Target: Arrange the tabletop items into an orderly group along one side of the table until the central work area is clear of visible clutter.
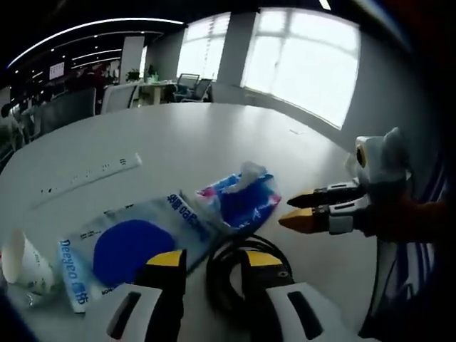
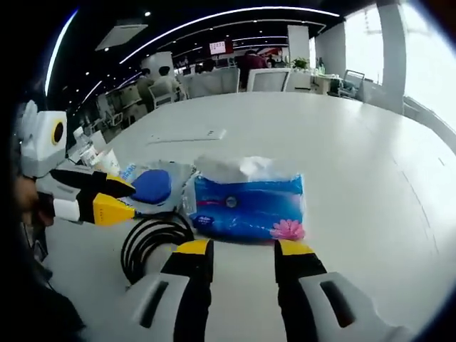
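In the left gripper view, the left gripper (image 1: 214,265) rises from the bottom of the frame with its two yellow-tipped jaws spread apart, holding nothing, and a coil of black cable (image 1: 239,274) lies on the table between and just behind them. Just beyond the left jaw, in the lower left part, lies a flat wipes pack (image 1: 135,246) with a big blue circle on it, and beside it toward the center sits a blue tissue pack (image 1: 244,197) with white tissue sticking out at the top. A paper cup (image 1: 25,263) stands at the far lower left edge, and a white power strip (image 1: 89,174) lies further back on the white table (image 1: 214,135), well apart from the packs. The right gripper (image 1: 296,211) comes in from the right side of this frame, with its jaws close together and nothing between them. In the right gripper view, the right gripper (image 2: 242,249) points at the tissue pack (image 2: 246,203) in the center of the frame, just beyond the jaw tips and not touching them. The black cable (image 2: 149,242) is at lower left, and the wipes pack (image 2: 153,185) lies behind it.
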Available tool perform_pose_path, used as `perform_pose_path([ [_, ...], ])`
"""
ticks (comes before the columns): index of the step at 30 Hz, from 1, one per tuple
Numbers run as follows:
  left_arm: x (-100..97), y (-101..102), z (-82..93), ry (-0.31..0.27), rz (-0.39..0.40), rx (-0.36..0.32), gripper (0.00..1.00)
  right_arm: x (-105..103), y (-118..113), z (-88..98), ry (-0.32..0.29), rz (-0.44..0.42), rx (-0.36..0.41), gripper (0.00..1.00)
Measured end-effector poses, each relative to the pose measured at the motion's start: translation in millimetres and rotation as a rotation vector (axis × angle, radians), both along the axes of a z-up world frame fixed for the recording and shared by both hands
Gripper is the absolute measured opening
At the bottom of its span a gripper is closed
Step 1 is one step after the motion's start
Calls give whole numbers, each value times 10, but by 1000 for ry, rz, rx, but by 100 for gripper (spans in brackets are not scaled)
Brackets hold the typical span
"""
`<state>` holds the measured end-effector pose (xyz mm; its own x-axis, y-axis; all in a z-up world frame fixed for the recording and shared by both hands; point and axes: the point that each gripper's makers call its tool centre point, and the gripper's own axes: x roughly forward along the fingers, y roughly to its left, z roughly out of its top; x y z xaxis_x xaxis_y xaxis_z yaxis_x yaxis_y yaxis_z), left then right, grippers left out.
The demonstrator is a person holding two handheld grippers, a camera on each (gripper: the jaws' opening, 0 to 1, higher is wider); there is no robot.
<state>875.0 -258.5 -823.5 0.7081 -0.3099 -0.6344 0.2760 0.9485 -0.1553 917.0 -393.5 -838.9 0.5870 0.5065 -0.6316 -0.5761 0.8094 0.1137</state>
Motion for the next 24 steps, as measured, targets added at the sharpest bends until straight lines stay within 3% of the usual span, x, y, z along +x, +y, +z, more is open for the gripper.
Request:
perform_pose_path([
  [8,-210,31,-166,36,21,-12,28,-231,206,-76,50,32,42,32],
  [18,-329,-42,-329,85,28,-21,25,-431,343,-231,122,40,58,24],
  [24,-406,-81,-450,125,16,-13,17,-500,348,-299,143,31,37,15],
])
